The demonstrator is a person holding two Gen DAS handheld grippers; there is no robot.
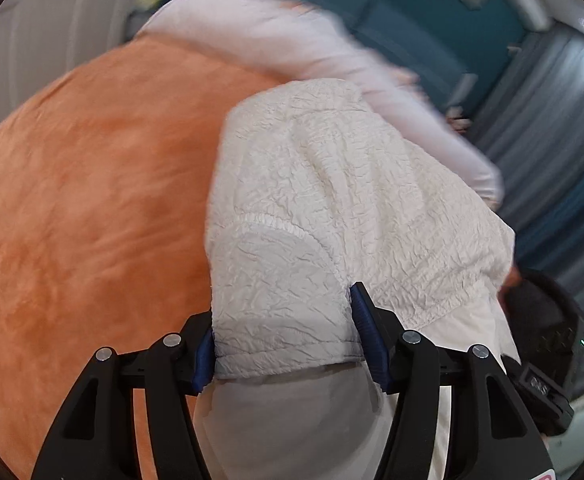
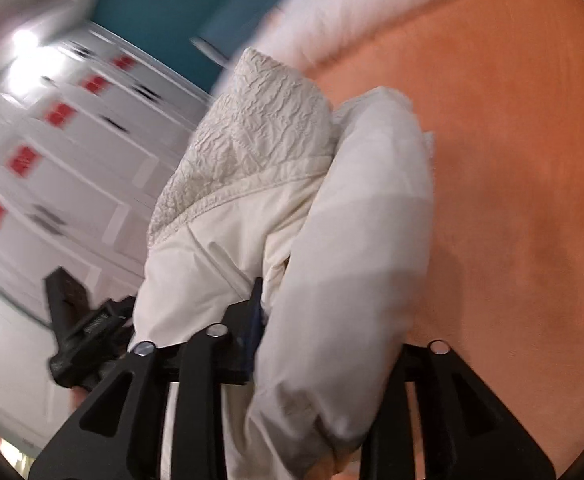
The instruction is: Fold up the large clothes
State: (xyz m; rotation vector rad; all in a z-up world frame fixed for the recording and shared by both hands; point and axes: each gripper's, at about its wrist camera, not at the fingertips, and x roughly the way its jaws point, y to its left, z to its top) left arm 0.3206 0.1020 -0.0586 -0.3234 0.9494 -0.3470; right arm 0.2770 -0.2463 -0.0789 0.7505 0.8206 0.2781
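A white jacket [image 1: 331, 200] with crinkled quilted fabric and a smooth lining hangs over an orange surface [image 1: 84, 200]. My left gripper [image 1: 288, 344] is shut on a thick bunch of the jacket's crinkled edge. My right gripper [image 2: 323, 320] is shut on a fold of the jacket [image 2: 276, 184], whose smooth sleeve [image 2: 355, 240] drapes over its right finger and hides it. The other gripper shows at the edge of each view, at the lower right of the left wrist view [image 1: 539, 344] and the lower left of the right wrist view [image 2: 80, 328]. Both views are motion blurred.
A pale lilac cloth [image 1: 292, 44] lies at the far edge of the orange surface [image 2: 511, 160]. Beyond are a teal wall [image 1: 411, 12], grey curtains [image 1: 551, 128] and white lockers with red labels [image 2: 60, 152].
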